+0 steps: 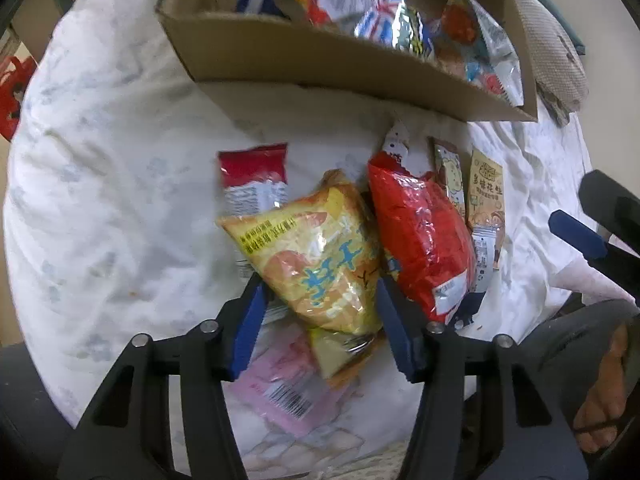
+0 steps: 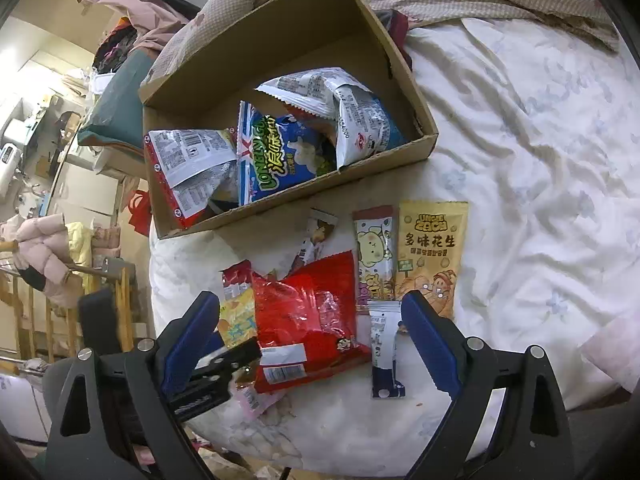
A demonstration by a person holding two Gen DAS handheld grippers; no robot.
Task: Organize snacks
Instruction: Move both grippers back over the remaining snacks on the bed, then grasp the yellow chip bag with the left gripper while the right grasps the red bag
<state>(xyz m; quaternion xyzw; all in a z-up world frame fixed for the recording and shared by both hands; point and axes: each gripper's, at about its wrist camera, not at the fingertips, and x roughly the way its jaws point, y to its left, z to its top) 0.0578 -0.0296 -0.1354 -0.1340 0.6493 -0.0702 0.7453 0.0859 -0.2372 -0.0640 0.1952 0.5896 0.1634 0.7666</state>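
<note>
White bedding carries the loose snacks, and from the left my left tongs (image 1: 318, 286) pinch the yellow chip bag (image 1: 316, 252), next bound, I judge, for the cardboard box (image 2: 280, 196), while my right tongs (image 2: 310, 318) hang spread above the red bag (image 2: 308, 316).

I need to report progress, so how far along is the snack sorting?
Roughly halfway. Done: several packets already lie in the cardboard box. In hand: the left gripper straddles the yellow chip bag. Left: the red bag, peanut packet and bear packet remain on the bed; the right gripper hangs open.
</note>
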